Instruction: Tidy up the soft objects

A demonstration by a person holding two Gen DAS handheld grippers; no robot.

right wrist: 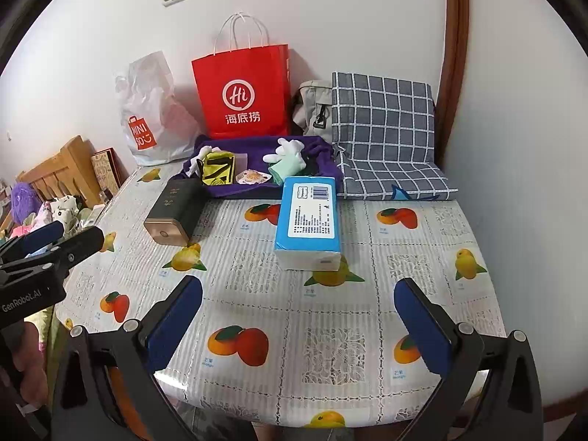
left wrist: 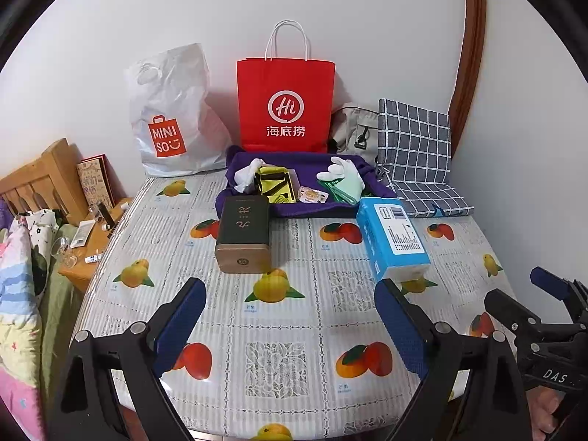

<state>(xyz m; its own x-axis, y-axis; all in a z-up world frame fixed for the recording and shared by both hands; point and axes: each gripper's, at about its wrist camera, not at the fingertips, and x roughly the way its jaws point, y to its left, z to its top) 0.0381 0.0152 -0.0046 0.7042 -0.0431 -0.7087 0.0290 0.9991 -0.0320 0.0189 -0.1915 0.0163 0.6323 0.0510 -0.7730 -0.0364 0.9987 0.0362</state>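
Two grippers float over a table with a fruit-picture cloth. In the left wrist view, the left gripper has its blue jaws spread wide, with nothing between them. The right gripper pokes in at the right edge, also spread and holding nothing. At the back of the table lies a purple cloth, soft and rumpled. On it sit a white glove with puffy fingers, a pale green bag, a yellow pouch and a crumpled white tissue. A dark tin and a blue tissue pack lie in front, touching the cloth's edge.

In the right wrist view, the right gripper is spread wide and holds nothing. The purple cloth lies far back, before a red paper bag. A gray checked cushion rests just beside it on the right, bent up against the wall.
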